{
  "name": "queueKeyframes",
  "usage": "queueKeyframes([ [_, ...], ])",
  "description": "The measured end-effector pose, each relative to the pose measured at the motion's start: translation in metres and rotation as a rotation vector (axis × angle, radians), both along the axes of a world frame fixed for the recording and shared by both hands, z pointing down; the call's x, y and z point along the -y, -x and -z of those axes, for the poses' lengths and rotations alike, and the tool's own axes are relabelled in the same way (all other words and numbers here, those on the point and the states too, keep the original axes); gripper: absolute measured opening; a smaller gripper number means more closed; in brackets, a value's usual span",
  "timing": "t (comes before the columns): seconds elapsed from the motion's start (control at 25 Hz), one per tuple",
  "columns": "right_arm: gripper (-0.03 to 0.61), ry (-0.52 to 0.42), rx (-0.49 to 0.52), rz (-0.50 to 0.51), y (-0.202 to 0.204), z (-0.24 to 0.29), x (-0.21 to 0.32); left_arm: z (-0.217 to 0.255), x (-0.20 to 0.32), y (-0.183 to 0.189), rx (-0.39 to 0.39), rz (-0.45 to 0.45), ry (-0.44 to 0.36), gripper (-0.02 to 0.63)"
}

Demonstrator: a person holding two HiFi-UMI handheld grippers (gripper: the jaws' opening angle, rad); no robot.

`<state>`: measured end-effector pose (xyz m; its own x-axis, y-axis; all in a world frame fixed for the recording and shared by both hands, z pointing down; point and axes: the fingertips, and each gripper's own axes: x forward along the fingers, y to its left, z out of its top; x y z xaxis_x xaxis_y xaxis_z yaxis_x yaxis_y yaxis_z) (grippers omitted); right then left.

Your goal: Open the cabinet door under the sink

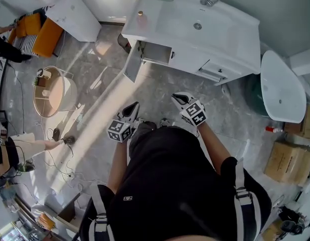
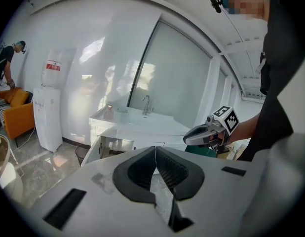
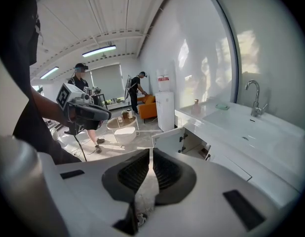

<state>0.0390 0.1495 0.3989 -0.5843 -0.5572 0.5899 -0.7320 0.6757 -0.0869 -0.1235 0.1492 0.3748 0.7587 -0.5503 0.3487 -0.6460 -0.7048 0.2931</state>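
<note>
The cabinet door (image 1: 132,63) under the sink (image 1: 222,39) stands swung open at the sink's left end. Well apart from the sink, the left gripper (image 1: 133,107) and right gripper (image 1: 179,98) are each clenched on nothing.

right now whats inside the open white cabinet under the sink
The white cabinet door hangs open. Inside the white vanity cabinet only bare pale panels and the door's dark hinges show, with nothing stored in view. The white countertop covers the deeper part from above.
</note>
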Motion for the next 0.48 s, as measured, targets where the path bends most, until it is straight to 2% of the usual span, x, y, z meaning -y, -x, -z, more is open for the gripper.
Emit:
queueKeyframes([
  [0.48,0.078,-0.001,-0.005,-0.031,-0.023,-0.002,0.001,0.009,0.008,-0.016,0.022,-0.034,-0.019,0.015],
])
